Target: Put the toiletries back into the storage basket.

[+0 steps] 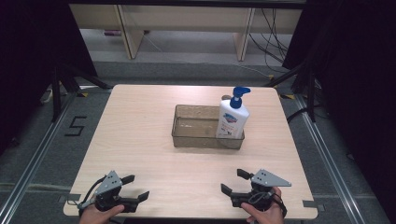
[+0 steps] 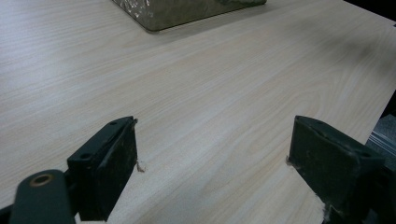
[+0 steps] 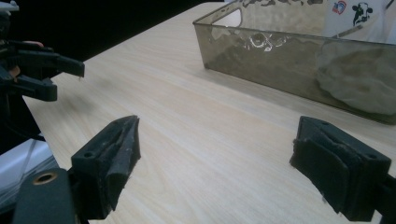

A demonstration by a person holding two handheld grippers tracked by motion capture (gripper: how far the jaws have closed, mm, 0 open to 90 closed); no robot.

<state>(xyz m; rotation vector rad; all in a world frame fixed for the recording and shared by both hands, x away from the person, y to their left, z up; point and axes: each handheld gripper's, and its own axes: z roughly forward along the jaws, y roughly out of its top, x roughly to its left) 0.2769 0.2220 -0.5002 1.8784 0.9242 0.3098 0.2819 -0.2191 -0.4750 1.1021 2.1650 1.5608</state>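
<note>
Where legible, floor mark point(image 1: 75, 126) "5"

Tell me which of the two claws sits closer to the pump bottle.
The right claw. It rests on the table's near edge almost straight below the pump bottle, which stands in the right end of the clear bin; the left claw lies far across.

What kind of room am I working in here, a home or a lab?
Probably a lab or recording rig, not a home: black curtains flank the wooden table, metal rails run along the floor, and a floor marking "5" sits beside it.
</note>
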